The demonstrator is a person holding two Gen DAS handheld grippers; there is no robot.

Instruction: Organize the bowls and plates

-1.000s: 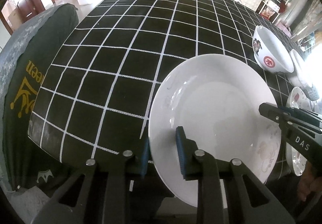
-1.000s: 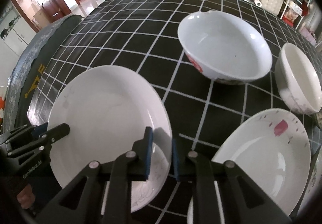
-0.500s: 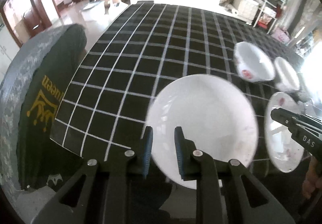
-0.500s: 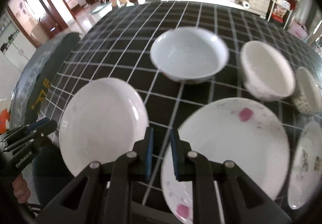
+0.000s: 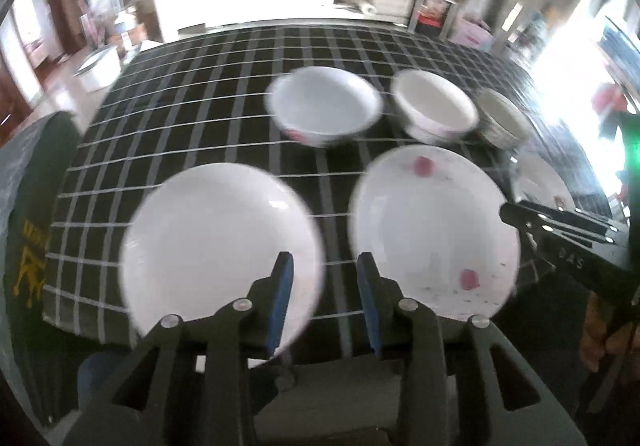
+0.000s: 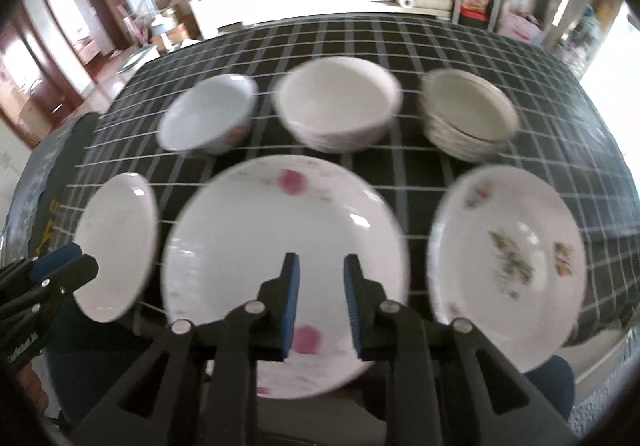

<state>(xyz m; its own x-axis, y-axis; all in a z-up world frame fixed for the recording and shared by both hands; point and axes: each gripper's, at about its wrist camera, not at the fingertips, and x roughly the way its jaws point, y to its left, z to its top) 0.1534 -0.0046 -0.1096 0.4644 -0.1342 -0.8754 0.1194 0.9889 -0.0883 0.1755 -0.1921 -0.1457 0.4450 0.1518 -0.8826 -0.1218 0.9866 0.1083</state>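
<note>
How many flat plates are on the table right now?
3, all in the near row: plain white plate at left, pink-flower plate in the middle, leaf-pattern plate at right. The far-right stack may hold more; too blurred to tell.

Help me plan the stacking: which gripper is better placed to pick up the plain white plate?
Left. The left gripper hangs right beside the plain white plate, its jaws opening and empty. The right gripper hovers over the pink-flowered plate, farther away.

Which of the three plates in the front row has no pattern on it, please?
The plain white plate at the left end; the middle plate has pink blotches, and the right plate has floral sprigs.
</note>
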